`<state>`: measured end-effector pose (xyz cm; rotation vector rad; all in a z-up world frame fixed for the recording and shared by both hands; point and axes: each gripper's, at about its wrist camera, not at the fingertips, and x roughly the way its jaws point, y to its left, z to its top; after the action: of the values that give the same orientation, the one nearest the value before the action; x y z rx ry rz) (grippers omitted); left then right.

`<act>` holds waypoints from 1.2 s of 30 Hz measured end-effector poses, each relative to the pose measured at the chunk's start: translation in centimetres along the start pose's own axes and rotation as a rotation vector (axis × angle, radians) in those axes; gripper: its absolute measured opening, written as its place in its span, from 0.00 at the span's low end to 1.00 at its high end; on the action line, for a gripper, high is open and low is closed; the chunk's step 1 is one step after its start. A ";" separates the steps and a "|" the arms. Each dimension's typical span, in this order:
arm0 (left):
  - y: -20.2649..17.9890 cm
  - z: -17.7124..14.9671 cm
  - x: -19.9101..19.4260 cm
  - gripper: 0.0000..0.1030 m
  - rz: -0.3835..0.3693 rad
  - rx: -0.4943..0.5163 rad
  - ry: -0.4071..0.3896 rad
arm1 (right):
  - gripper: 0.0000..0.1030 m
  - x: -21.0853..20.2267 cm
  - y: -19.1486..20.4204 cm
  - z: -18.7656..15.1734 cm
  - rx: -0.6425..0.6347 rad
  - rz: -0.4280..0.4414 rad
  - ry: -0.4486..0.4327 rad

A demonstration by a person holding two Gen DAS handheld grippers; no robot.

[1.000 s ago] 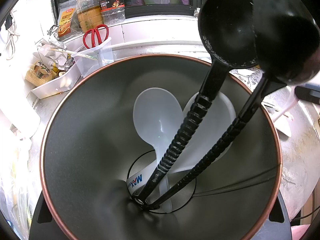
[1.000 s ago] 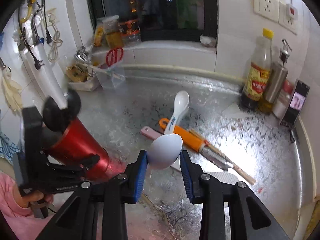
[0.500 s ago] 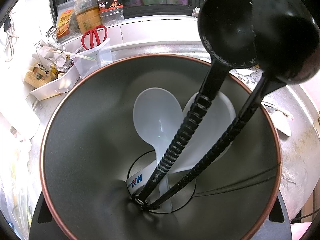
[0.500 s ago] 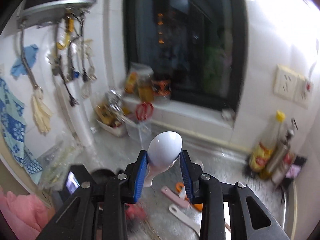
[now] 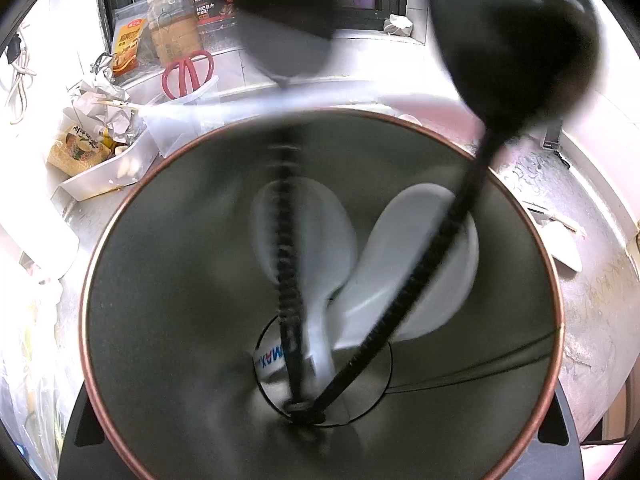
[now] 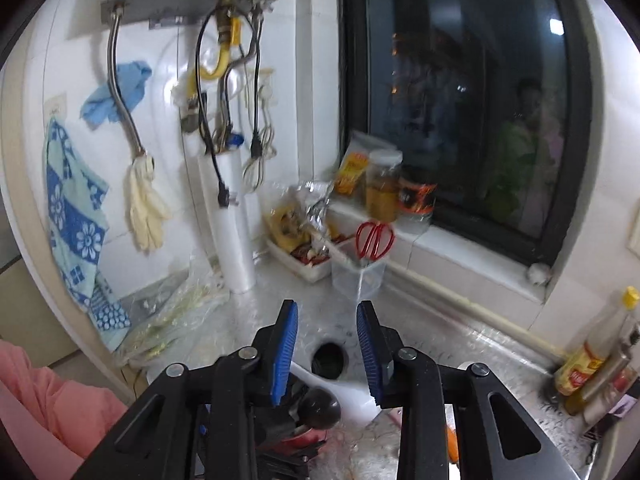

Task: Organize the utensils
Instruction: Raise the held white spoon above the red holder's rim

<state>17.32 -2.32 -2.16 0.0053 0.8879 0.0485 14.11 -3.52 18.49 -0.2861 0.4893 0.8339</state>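
Observation:
My left gripper is shut on a copper-rimmed cup (image 5: 120,220); only its black fingers (image 5: 76,436) show at the bottom corners. Inside stand two white spoons (image 5: 320,240) (image 5: 424,280) and two black ladles: one blurred, leaning left (image 5: 288,8), the other leaning right (image 5: 512,40). My right gripper (image 6: 327,306) hovers over the red cup (image 6: 296,440) and a ladle head (image 6: 320,408). Its blue pads stand apart with nothing between them. A white shape (image 6: 352,390) shows low behind the fingers; what it is I cannot tell.
Red scissors (image 6: 374,236) stand in a clear tub beside a white tray (image 5: 104,172) of packets. Jars (image 6: 384,188) line the window sill and bottles (image 6: 592,364) stand at the right. A white paddle (image 5: 564,248) lies on the steel counter. A pink sleeve (image 6: 40,400) shows at lower left.
The right view rose from the counter toward the wall and window. The white spoon between its pads is gone from there. In the cup, one black ladle swung from right to left.

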 end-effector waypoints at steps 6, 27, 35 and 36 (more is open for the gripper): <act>0.1 -0.1 0.3 0.87 -0.003 -0.001 -0.001 | 0.32 0.5 -1.5 -1.5 0.058 -0.022 0.038; 2.3 -1.1 -0.2 0.87 0.042 -0.078 0.001 | 0.32 11.8 -9.7 -11.4 0.229 -0.051 0.439; 2.0 -1.4 -0.6 0.87 0.055 -0.088 0.002 | 0.33 18.2 -8.1 -11.4 0.050 -0.006 0.572; 2.0 -1.2 -0.5 0.87 0.055 -0.089 0.002 | 0.33 18.8 -8.1 -11.4 0.035 -0.010 0.582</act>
<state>16.02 -0.32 -2.50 -0.0529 0.8874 0.1396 27.59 -1.65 -0.56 -0.5021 1.0426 0.7256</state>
